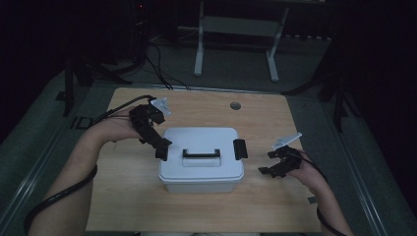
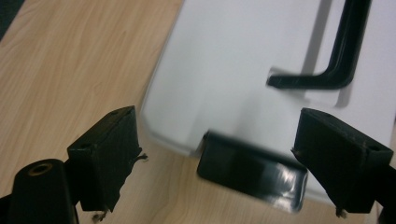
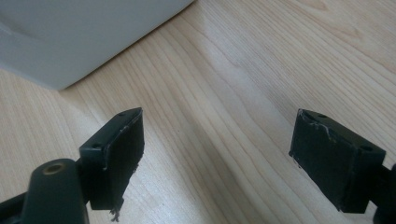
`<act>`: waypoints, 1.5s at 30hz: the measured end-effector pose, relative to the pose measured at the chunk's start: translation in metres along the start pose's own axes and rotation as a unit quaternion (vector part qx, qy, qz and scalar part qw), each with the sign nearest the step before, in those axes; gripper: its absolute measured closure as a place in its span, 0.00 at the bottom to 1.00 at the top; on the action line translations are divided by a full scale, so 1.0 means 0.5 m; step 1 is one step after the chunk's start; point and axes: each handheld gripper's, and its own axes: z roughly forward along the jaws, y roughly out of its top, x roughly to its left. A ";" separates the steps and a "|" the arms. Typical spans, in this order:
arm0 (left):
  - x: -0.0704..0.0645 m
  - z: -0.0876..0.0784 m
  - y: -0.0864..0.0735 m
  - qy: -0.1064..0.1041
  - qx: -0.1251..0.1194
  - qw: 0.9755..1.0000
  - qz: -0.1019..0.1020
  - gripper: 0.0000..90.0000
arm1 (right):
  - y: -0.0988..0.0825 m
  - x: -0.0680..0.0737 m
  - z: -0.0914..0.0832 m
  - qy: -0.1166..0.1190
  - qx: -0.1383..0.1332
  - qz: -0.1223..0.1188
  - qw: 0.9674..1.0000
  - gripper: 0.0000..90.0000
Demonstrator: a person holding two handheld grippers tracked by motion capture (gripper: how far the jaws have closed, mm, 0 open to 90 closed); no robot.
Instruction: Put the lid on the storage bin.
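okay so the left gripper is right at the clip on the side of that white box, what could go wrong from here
1. The left gripper stands open around the left clip without pressing on it; it sits off-centre between the jaws, so closing now might catch only an edge and slip.
2. The right gripper rests open on the table, apart from the white box. Nothing steadies the box, so prying the clip could slide or tip it.
3. The right clip looks still latched, so the lid may not lift evenly.

Box (image 1: 201, 167) white w/ black handle (image 1: 201, 154), black latches (image 1: 239, 149); table (image 1: 147, 206) light woodgrain; grippers black.
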 end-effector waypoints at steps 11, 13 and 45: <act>0.007 -0.032 -0.097 0.024 -0.020 0.999 -0.023 0.16 | -0.005 0.001 0.000 -0.004 0.002 0.004 1.000 0.19; 0.008 -0.034 -0.113 0.023 -0.021 0.999 -0.031 0.16 | -0.006 0.002 0.000 -0.004 0.001 0.004 1.000 0.19; -0.040 0.014 -0.319 0.027 -0.063 0.994 -0.085 0.16 | -0.055 -0.004 0.010 -0.017 -0.021 0.026 0.999 0.18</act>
